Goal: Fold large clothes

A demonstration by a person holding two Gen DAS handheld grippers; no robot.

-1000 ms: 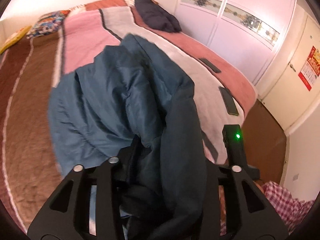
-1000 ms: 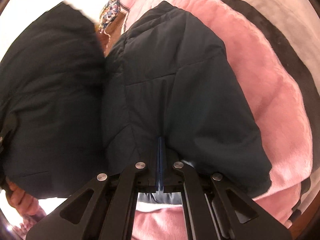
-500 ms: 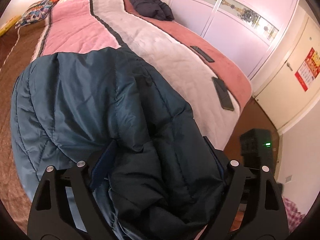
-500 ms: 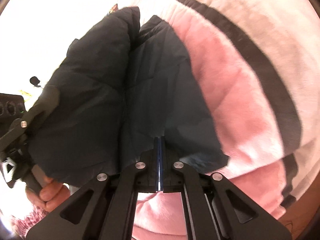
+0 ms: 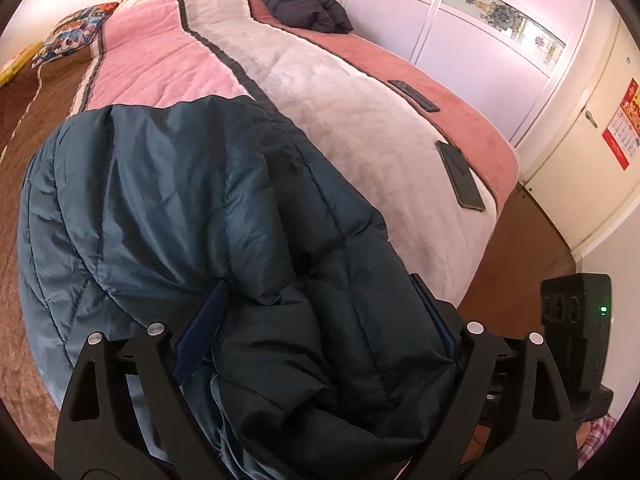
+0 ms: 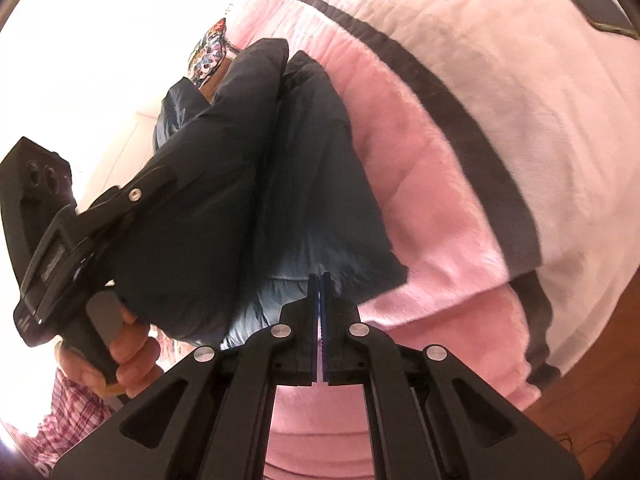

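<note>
A dark teal quilted jacket (image 5: 172, 208) lies on the bed, spread over the brown and pink covers. My left gripper (image 5: 316, 320) has its jaws wide apart, with a thick fold of the jacket bunched between them. In the right wrist view the jacket (image 6: 280, 184) hangs over the pink cover. My right gripper (image 6: 319, 280) is shut on the jacket's lower edge. The left gripper (image 6: 132, 204) shows there at the left, held by a hand and pressed into the jacket.
The bed (image 5: 340, 92) has pink, grey and rose stripes. A folded dark garment (image 5: 300, 4) lies at its far end. Two phones (image 5: 460, 176) lie near the right edge. Wardrobe doors (image 5: 460, 40) and brown floor (image 5: 520, 248) are at the right.
The jacket has come down from a raised bundle onto the bed and spread flatter. My left gripper's jaws have widened around the fold. My right gripper has pulled back toward the bed's edge.
</note>
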